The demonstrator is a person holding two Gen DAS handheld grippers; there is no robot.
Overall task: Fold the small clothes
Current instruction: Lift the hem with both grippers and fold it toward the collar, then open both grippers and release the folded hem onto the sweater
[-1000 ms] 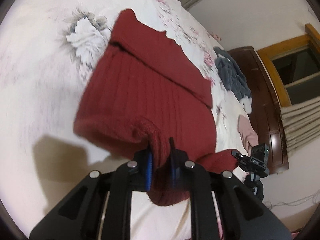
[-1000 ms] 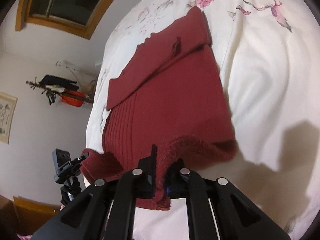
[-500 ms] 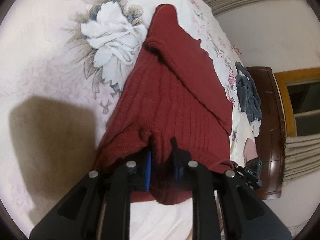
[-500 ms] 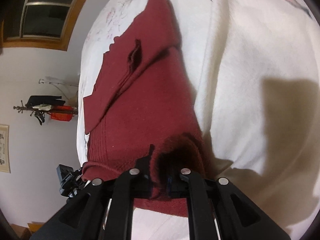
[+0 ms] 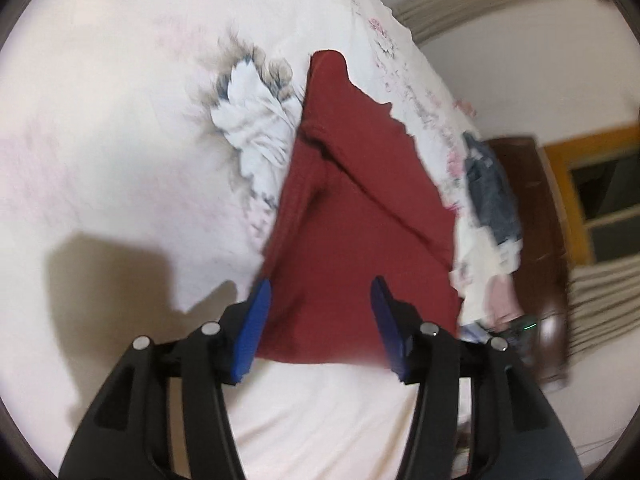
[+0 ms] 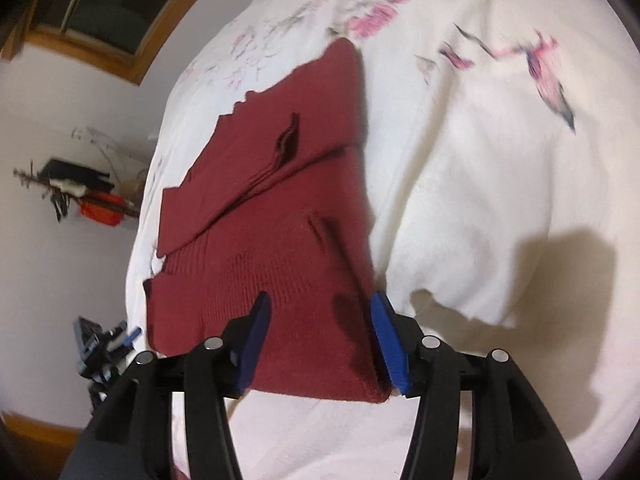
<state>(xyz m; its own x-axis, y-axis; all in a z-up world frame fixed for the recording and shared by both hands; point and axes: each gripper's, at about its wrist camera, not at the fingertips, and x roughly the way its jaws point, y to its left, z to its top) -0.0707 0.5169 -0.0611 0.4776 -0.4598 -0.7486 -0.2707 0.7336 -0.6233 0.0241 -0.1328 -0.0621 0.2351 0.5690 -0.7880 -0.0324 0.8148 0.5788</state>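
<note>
Left gripper (image 5: 320,294): jaws spread wide, holding nothing, poised over near edge of red sweater (image 5: 360,216). Sweater lying folded on floral bedspread (image 5: 120,120). Right gripper (image 6: 320,310): likewise spread, empty, above sweater's near right corner.

Each tool, left (image 5: 320,294) and right (image 6: 320,310), has black arms, silver screws and blue finger pads (image 5: 252,328).

Left tool (image 5: 320,292) and right tool (image 6: 320,308) both gape wide, gripping nothing.
</note>
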